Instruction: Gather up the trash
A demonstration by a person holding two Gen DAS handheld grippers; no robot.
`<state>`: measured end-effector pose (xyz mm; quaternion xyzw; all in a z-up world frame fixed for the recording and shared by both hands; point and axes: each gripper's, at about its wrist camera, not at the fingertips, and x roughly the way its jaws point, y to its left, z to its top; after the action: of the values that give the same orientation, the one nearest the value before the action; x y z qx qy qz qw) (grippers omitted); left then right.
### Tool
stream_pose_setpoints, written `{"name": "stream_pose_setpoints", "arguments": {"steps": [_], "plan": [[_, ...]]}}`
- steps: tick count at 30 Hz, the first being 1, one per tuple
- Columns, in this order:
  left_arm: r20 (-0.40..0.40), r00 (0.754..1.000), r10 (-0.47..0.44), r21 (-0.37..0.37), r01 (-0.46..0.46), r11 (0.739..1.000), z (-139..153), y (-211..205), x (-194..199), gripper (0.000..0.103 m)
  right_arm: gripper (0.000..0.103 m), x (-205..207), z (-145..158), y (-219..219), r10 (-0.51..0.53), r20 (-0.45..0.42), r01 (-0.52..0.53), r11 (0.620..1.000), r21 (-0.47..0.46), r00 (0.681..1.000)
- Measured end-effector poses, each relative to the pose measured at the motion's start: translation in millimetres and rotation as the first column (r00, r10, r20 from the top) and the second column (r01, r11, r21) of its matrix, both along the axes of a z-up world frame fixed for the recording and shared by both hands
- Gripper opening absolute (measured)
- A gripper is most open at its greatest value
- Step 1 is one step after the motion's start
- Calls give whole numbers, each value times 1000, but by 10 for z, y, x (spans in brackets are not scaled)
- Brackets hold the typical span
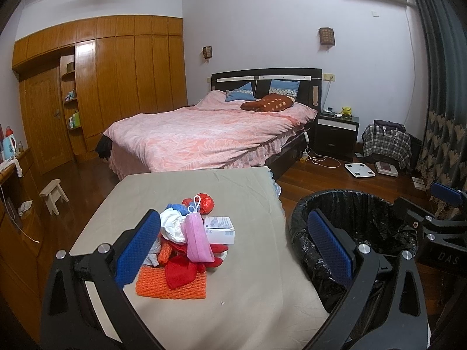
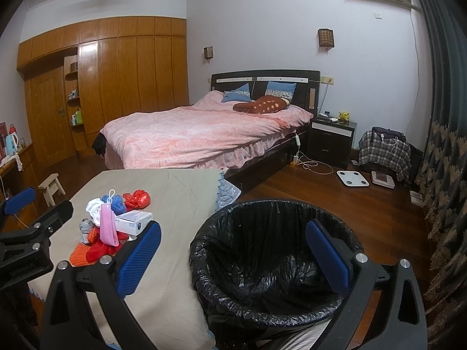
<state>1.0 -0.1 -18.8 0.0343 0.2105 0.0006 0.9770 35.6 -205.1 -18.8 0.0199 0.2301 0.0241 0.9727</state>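
A pile of trash point(image 1: 186, 248) lies on the beige-covered table point(image 1: 248, 285): a pink face mask point(image 1: 196, 239), a white box point(image 1: 219, 229), red wrappers, white and blue crumpled pieces and an orange net pad point(image 1: 172, 287). The pile also shows in the right wrist view point(image 2: 111, 227). A bin with a black liner point(image 2: 274, 256) stands right of the table and looks empty. My left gripper point(image 1: 233, 248) is open above the table near the pile. My right gripper point(image 2: 233, 259) is open over the bin's near rim.
A bed with a pink cover point(image 1: 210, 134) stands behind the table. A small wooden stool point(image 1: 54, 195) is on the floor at left. A nightstand point(image 1: 338, 134), a white scale point(image 1: 359, 170) and a chair with plaid cloth point(image 1: 388, 143) are at right.
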Motion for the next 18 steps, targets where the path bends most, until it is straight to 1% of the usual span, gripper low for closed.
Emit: {"name": "stream_pose_setpoints", "arguments": {"steps": [9, 18], "plan": [[-6, 1000, 1, -1, -1, 1000, -19, 7, 18, 98, 97, 4, -1, 0, 0, -2, 0, 1000, 0, 1000], [-19, 1000, 9, -7, -10, 1000, -22, 41, 67, 98, 97, 28, -119, 72, 8, -8, -8, 1000, -1, 1000]]}}
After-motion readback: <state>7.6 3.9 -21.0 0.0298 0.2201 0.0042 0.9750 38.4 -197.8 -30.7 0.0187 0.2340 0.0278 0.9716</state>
